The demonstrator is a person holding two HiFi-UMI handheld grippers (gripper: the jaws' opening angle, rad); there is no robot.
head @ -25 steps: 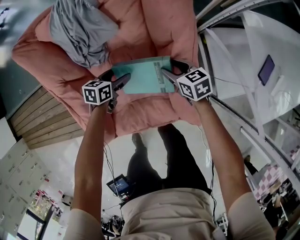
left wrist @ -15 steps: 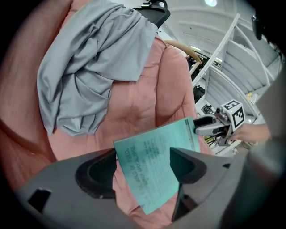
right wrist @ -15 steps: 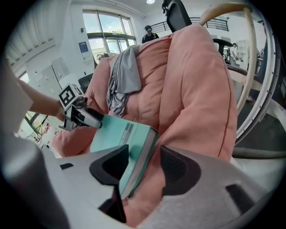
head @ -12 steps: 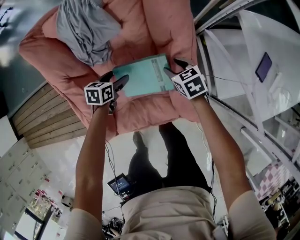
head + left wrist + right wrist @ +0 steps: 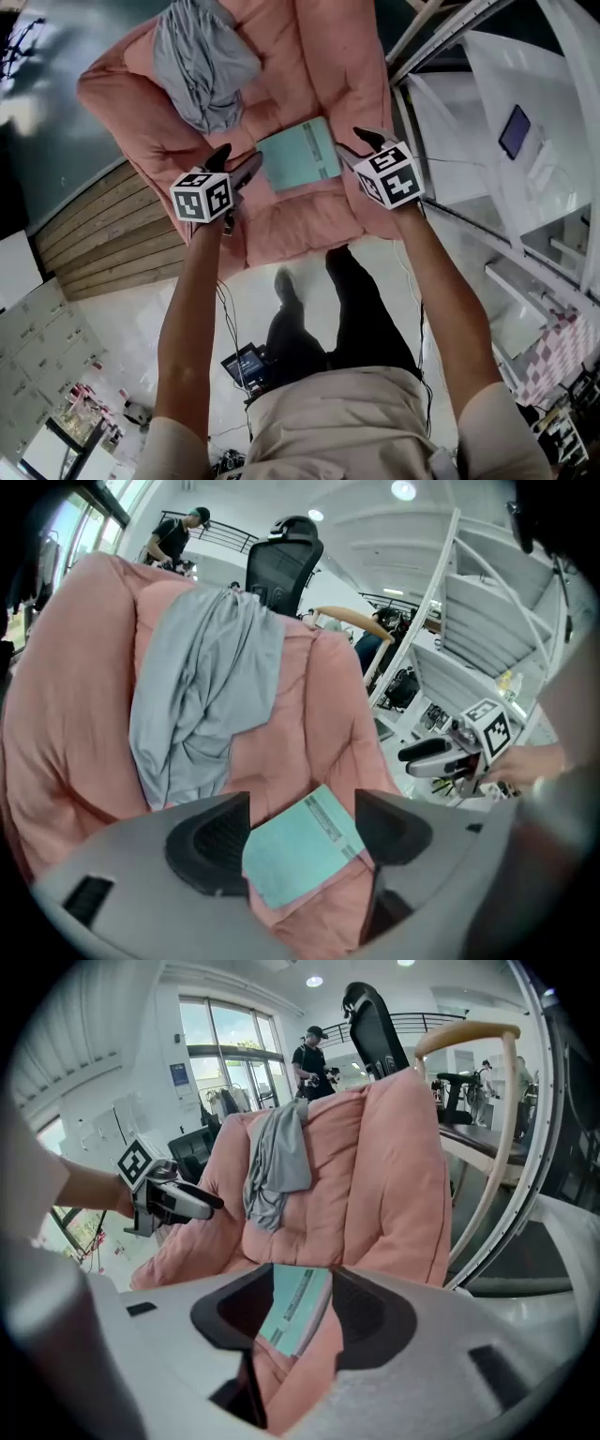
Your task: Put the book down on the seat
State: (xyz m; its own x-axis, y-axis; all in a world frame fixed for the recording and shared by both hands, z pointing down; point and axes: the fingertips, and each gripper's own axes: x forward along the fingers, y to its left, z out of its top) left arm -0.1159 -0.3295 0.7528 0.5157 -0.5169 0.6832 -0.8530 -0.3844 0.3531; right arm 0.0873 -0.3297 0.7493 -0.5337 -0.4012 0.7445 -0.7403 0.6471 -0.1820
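Observation:
A teal book (image 5: pixel 298 155) lies flat on the pink cushioned seat (image 5: pixel 291 220), with neither gripper touching it. Just left of the book, my left gripper (image 5: pixel 236 161) is open; in its own view (image 5: pixel 300 825) the book (image 5: pixel 302 848) shows beyond the empty gap between the jaws. My right gripper (image 5: pixel 356 142) hangs to the right of the book, its jaws wide but closing, with nothing pressed between them. In the right gripper view (image 5: pixel 298 1309) the book (image 5: pixel 292 1312) lies past the jaws. Each gripper appears in the other's view: the right gripper (image 5: pixel 441 757) and the left gripper (image 5: pixel 183 1199).
A grey cloth (image 5: pixel 206 61) drapes over the pink chair back (image 5: pixel 328 47). White tubular frames and shelves (image 5: pixel 487 112) stand close on the right. A wooden platform (image 5: pixel 112 234) lies to the left. A black office chair (image 5: pixel 286 560) and people stand behind.
Both grippers have drawn back from the book's sides and no longer touch it. The book stays on the seat cushion.

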